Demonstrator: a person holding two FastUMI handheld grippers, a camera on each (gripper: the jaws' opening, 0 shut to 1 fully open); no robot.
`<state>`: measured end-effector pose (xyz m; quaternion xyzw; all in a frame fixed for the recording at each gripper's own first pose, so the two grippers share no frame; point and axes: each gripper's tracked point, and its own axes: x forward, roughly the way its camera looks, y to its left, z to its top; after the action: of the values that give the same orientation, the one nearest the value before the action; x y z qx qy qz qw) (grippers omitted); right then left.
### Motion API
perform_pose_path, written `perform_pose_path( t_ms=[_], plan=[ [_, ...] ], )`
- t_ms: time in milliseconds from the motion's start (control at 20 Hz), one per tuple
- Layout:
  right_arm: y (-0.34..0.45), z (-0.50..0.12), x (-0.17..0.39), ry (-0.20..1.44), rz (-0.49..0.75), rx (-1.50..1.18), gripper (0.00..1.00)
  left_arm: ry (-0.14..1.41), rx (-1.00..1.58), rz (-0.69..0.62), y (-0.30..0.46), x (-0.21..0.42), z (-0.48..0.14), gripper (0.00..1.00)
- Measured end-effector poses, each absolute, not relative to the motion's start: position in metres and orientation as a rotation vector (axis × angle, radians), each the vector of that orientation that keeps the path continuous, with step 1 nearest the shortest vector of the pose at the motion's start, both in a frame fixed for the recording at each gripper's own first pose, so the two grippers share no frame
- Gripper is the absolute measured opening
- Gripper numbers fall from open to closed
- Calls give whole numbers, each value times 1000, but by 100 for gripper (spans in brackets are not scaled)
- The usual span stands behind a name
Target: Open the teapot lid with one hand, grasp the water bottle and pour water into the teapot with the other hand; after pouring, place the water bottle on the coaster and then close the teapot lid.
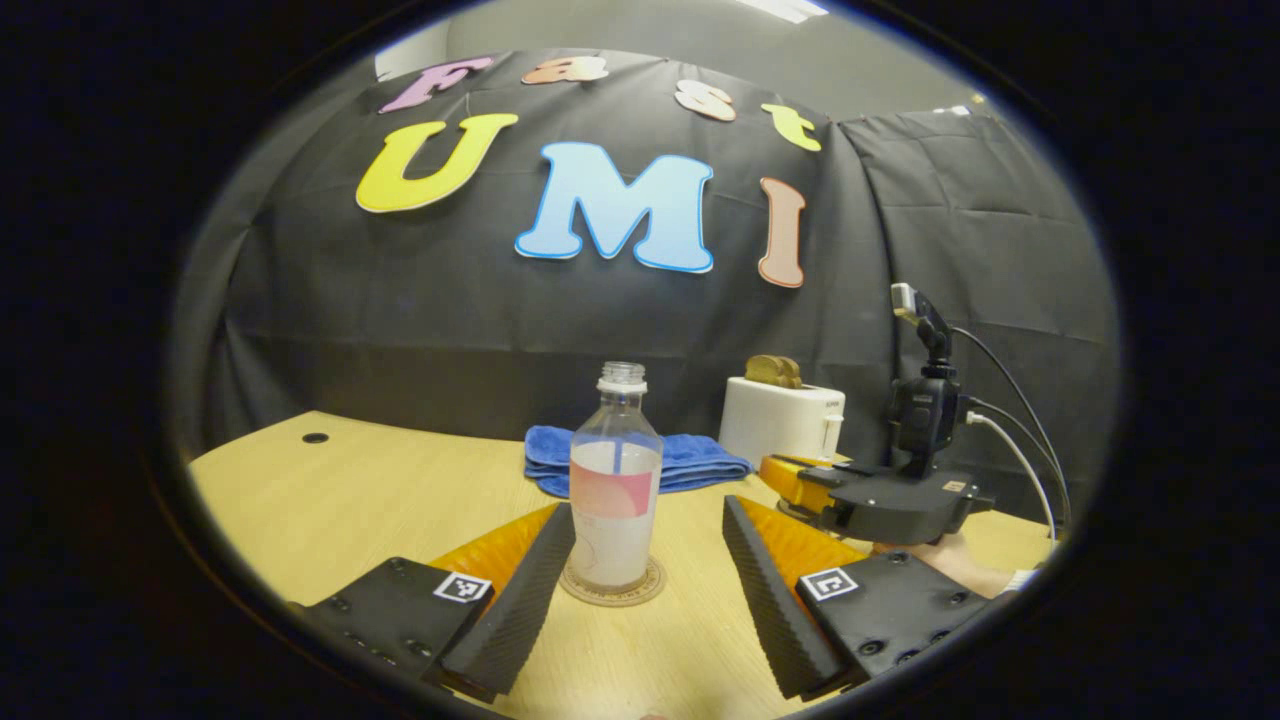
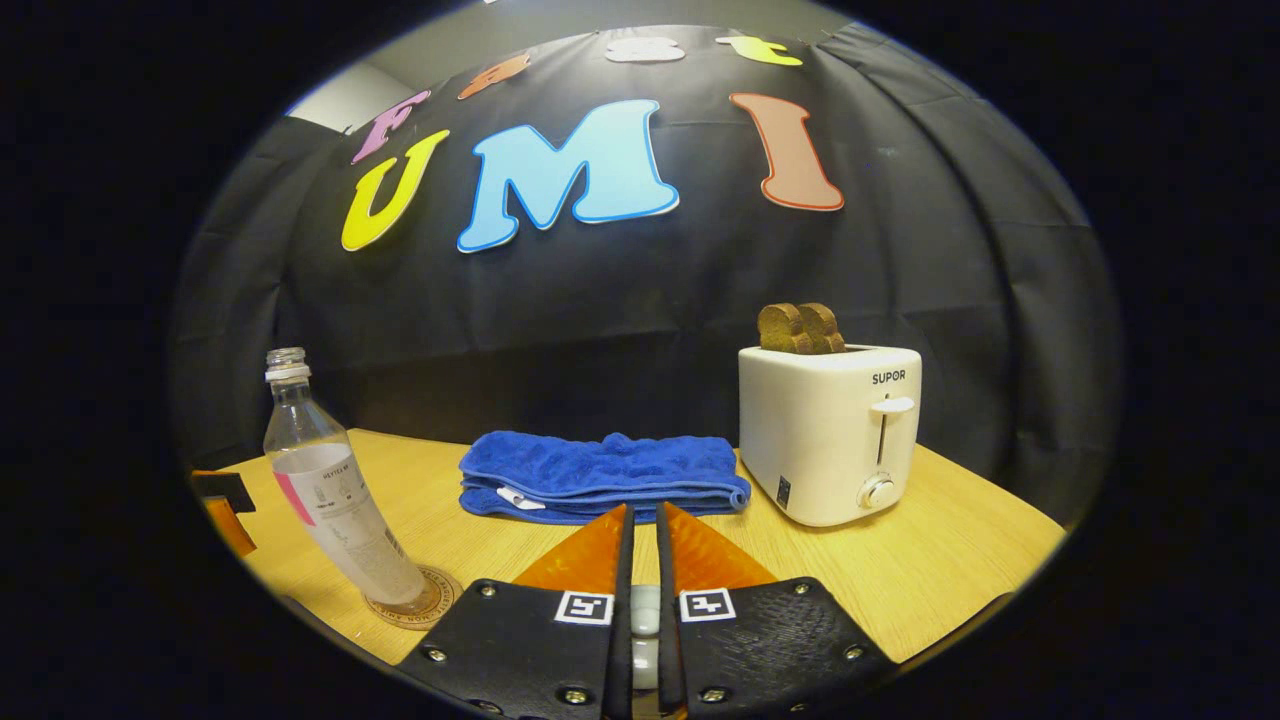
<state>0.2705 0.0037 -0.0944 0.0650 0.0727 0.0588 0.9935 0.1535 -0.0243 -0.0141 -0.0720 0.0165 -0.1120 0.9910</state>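
Note:
A clear, uncapped water bottle (image 1: 615, 490) with some water in it stands upright on a round coaster (image 1: 650, 590) on the wooden table. My left gripper (image 1: 648, 510) is open, one finger on each side of the bottle; the left finger is close to it and the right finger is apart. In the right gripper view the bottle (image 2: 330, 490) and coaster (image 2: 435, 600) are at the lower left. My right gripper (image 2: 643, 512) is nearly shut, with a small whitish knob (image 2: 645, 610) pinched between its fingers, seemingly the teapot lid's. The teapot body is hidden below.
A folded blue towel (image 2: 600, 475) lies at the back of the table (image 2: 950, 560). To its right stands a white toaster (image 2: 830, 440) with bread slices in it. The right gripper (image 1: 880, 500), held by a hand (image 1: 960, 560), sits right of the bottle in the left gripper view.

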Motion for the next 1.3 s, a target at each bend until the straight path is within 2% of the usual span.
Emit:
perform_pose_path(
  t_ms=[200,500,550,700,800,950,1050,1300],
  plan=[
    [3,-95,270,149,106,119,10,32,-137,-217,-22,155,-15,100],
    [8,-93,265,145,92,47,19,35,-119,-211,-22,156,-16,100],
    [11,-91,263,148,98,48,22,29,-114,-211,-21,156,-16,100],
    [18,-85,250,164,111,52,42,22,-85,-198,-18,155,-12,100],
    [20,-68,235,143,105,28,45,17,-65,-189,-17,153,-10,100],
    [17,-47,206,102,66,-16,72,-15,-66,-203,-22,148,2,100],
    [15,-35,180,98,41,-30,76,-30,-60,-205,-23,144,7,100],
    [11,-15,113,87,-4,-61,76,-55,-29,-180,-22,119,21,100]
  ],
)
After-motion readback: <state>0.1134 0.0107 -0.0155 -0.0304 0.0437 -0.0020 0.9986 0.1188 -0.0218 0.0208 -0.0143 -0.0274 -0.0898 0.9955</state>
